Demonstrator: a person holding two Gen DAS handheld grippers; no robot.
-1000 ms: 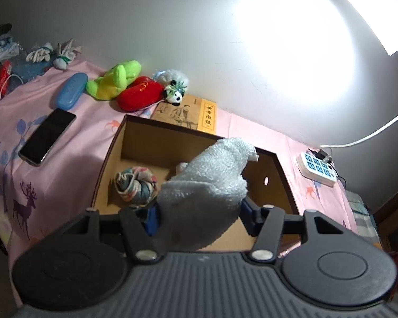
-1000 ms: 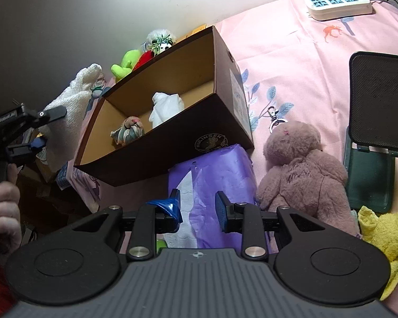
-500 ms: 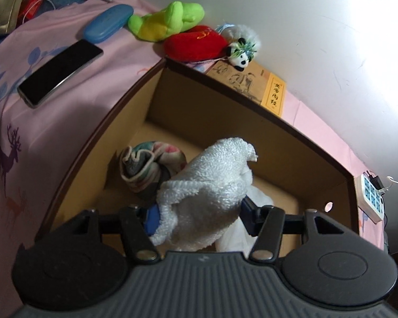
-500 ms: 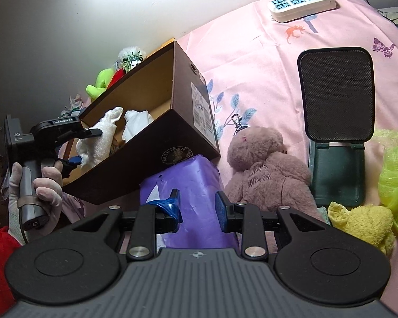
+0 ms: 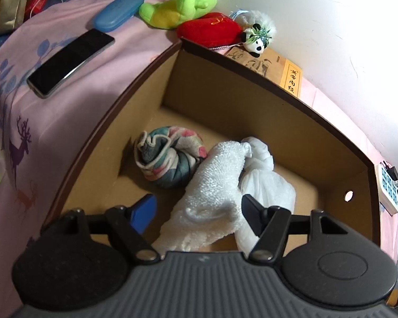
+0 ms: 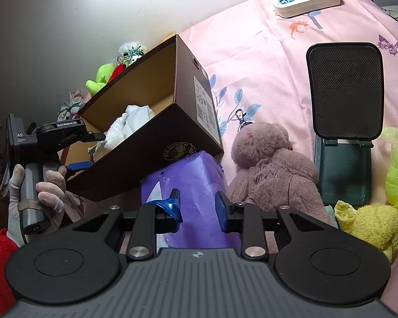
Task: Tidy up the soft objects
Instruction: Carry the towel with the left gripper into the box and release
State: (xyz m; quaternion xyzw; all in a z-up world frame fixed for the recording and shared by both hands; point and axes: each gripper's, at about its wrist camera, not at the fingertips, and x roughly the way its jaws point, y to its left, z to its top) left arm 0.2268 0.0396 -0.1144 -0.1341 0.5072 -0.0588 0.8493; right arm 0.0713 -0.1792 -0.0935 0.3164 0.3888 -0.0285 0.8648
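Two spread fingers of the left gripper (image 5: 199, 213) flank a white fluffy terry cloth (image 5: 215, 193).
It lies unheld in the brown cardboard box (image 5: 252, 87), long axis running forward; the right gripper (image 6: 197, 209) hangs half-open, empty, nearer the pink plush bear (image 6: 273, 175).

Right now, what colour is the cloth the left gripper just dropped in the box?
White terry cloth, clearest in the left wrist view.

left hand-held gripper (image 6: 89, 149): black, "GenRobot.AI" label, blue pads | hand (image 6: 37, 193): white glove | silver screws
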